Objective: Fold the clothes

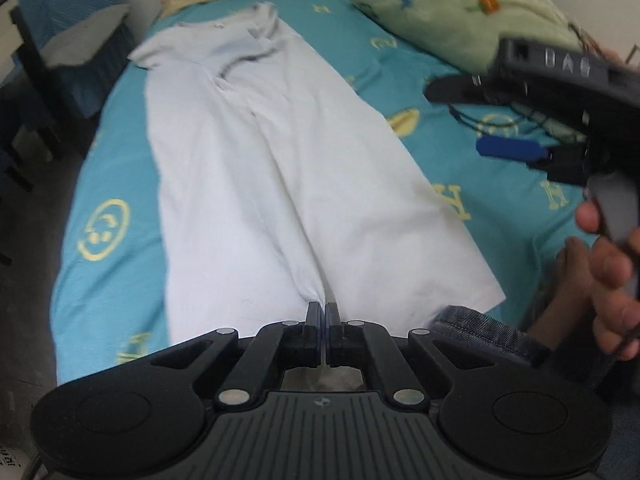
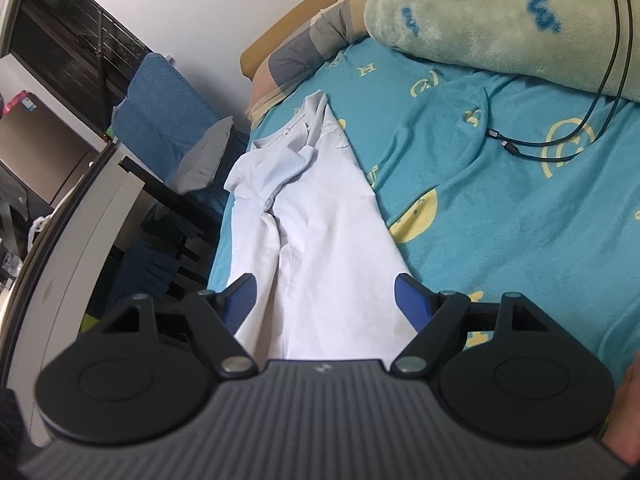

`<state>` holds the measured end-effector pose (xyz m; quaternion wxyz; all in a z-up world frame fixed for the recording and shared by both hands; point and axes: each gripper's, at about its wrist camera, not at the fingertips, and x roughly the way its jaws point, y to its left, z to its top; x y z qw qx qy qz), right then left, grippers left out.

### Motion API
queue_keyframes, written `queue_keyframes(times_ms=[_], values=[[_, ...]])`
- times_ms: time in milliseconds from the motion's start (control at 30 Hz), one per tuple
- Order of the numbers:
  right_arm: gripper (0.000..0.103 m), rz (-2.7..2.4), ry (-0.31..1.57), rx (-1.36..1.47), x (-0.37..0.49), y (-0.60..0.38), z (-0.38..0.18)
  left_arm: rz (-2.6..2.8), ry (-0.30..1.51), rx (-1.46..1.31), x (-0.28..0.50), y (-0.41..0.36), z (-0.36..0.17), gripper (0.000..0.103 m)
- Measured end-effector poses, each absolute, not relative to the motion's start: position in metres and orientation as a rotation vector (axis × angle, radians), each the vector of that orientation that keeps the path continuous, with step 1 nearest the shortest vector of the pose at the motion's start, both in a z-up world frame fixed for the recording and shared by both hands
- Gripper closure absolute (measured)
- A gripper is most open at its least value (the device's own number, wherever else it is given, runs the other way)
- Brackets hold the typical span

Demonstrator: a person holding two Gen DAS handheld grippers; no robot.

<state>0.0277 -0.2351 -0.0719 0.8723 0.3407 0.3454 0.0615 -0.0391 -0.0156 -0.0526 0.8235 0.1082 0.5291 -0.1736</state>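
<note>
Seemingly left gripper (image 1: pixel 323 312) pinched on white shirt (image 1: pixel 280 184) hem, right gripper (image 2: pixel 326 300) fingers spread

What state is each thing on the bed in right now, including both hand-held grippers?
White shirt: lying lengthwise on the bed, partly folded, near hem pinched up.
Left hand-held gripper: shut on the shirt's hem.
Right hand-held gripper: open, above the shirt, gripping nothing.
Blue bedsheet: spread out, rumpled.
Green blanket: bunched at the far side.
Black cable: loose on the sheet.
</note>
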Motion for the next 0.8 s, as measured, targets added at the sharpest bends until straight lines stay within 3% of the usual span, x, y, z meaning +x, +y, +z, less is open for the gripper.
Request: queue_keyframes(times_ms=[100,200,333,367,467,800], values=[[0.025,0.126,0.739,0.704,0.028,-0.235,-0.075,-0.390,1.211,0.172,-0.032,-0.019,-0.078,0.099],[0.025,0.127,0.769,0.698,0.030,-0.234,-0.081,-0.375,1.249,0.121,-0.027,-0.012,-0.085,0.085],[0.025,0.125,0.814,0.698,0.035,-0.231,-0.090,-0.381,1.224,0.015,-0.023,0.011,-0.077,0.040],[0.025,0.126,0.825,0.699,0.036,-0.230,-0.093,-0.374,1.205,-0.005,-0.023,0.018,-0.074,0.034],[0.025,0.117,0.860,0.688,0.039,-0.227,-0.099,-0.324,1.165,-0.069,-0.019,0.040,-0.069,0.025],[0.026,-0.048,0.970,0.698,0.044,-0.235,-0.127,-0.076,1.224,-0.363,0.009,0.114,-0.095,0.022]])
